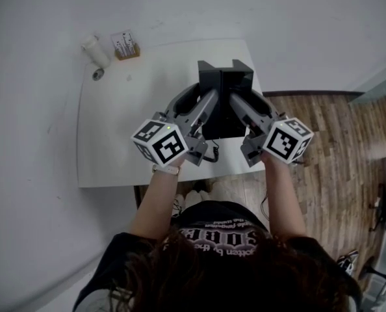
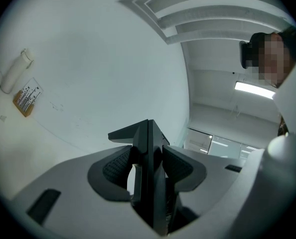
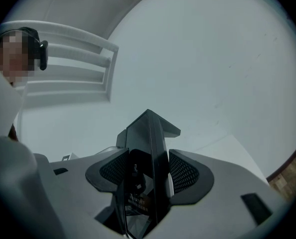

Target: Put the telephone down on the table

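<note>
The black telephone (image 1: 225,83) hangs above the right part of the white table (image 1: 115,142), held from both sides. My left gripper (image 1: 208,103) is shut on its left edge and my right gripper (image 1: 237,103) on its right edge. In the left gripper view the telephone (image 2: 150,138) stands edge-on as a thin dark slab between the ribbed pads, with the left gripper (image 2: 147,169) closed against it. In the right gripper view the telephone (image 3: 150,133) also shows edge-on, and the right gripper (image 3: 148,172) clamps it. The telephone's underside is hidden.
At the table's far left corner stand a white roll (image 1: 95,51), a small card box (image 1: 125,44) and a little round cap (image 1: 98,74). The table's front edge runs just below the grippers. Wooden floor (image 1: 336,135) lies to the right.
</note>
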### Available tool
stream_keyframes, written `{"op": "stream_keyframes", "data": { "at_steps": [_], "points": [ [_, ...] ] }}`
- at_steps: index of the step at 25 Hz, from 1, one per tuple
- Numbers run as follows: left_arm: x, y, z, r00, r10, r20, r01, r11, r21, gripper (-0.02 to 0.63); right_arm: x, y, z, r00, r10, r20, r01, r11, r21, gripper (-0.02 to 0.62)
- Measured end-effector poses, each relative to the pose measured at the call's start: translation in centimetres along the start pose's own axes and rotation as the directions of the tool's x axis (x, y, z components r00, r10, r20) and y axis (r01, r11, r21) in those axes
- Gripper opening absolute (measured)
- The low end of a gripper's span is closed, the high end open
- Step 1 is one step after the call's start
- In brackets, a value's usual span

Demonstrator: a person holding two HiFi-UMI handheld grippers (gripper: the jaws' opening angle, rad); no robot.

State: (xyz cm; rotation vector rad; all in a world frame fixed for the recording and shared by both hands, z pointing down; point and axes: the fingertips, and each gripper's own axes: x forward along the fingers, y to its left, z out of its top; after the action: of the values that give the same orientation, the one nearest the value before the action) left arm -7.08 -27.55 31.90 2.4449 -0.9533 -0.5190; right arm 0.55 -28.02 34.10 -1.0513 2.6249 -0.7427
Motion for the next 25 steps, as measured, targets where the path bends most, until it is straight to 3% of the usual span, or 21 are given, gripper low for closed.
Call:
{"op": "stream_keyframes", "data": {
  "at_steps": [14, 25],
  "points": [
    [1.3, 5.1, 1.2, 1.000, 0.026, -0.010, -0.026, 0.999, -0.020, 0.179, 4.9, -2.1, -0.4, 0.999, -0.013, -0.033, 0.014, 1.000, 0.011, 0.267],
    [6.5, 10.2, 2.0, 0.997, 0.077, -0.032, -0.078, 0.997, -0.026, 0.179, 9.7, -7.6, 1.4, 0.998, 0.002, -0.070, 0.001, 0.999, 0.046, 0.267]
  ]
}}
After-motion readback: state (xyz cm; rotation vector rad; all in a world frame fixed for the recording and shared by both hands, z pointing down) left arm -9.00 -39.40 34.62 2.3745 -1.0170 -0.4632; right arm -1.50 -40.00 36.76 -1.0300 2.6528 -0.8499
